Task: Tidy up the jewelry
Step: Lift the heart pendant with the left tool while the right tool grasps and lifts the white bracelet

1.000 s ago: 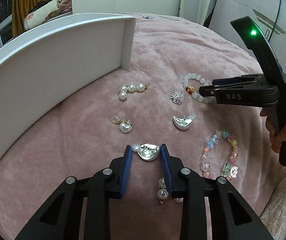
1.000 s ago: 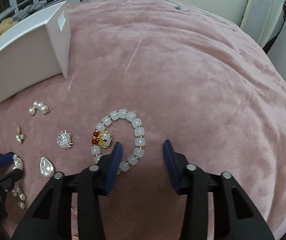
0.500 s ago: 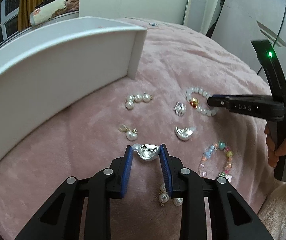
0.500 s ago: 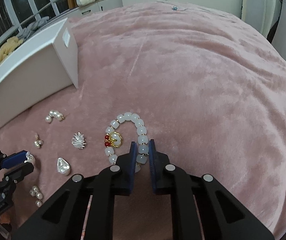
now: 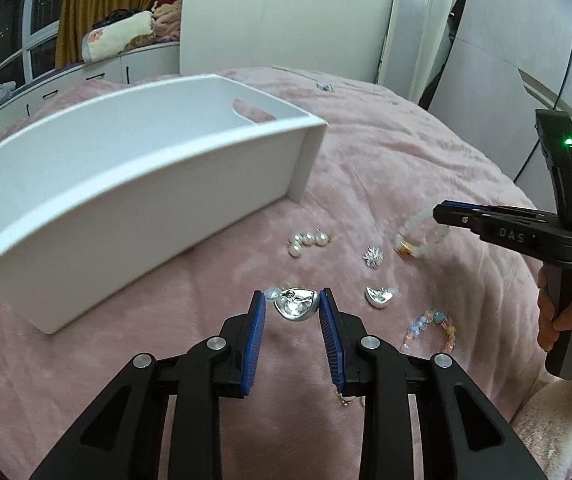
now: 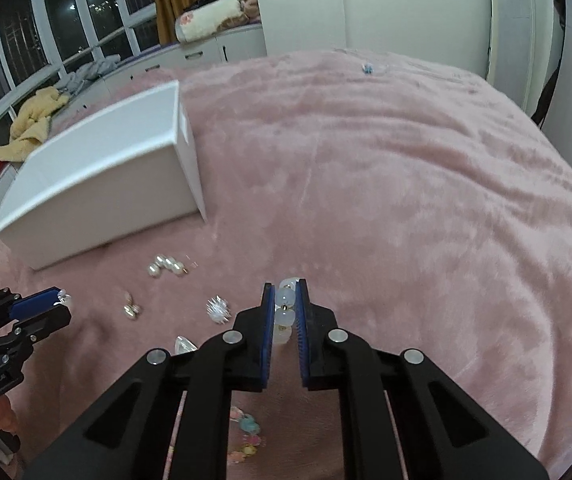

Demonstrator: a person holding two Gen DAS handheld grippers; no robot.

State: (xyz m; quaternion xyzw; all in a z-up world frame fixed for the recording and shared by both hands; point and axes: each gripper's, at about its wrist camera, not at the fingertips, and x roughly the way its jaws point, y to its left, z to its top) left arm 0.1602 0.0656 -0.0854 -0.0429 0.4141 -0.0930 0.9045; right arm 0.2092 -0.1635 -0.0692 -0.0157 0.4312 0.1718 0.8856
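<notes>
A pink plush blanket (image 5: pixel 386 168) carries a white open-topped box (image 5: pixel 134 184), and loose jewelry lies just in front of it. Both grippers are loaded and raised off the blanket, so the step in hand looks like the carry to the box. The right gripper (image 6: pixel 286 300) is clamped tight on a white bead bracelet (image 5: pixel 418 236) that dangles below it. The left gripper (image 5: pixel 292 308) pinches a silver heart earring (image 5: pixel 296 306) between narrowly set jaws. Next, each needs to travel over the box's rim before releasing.
</notes>
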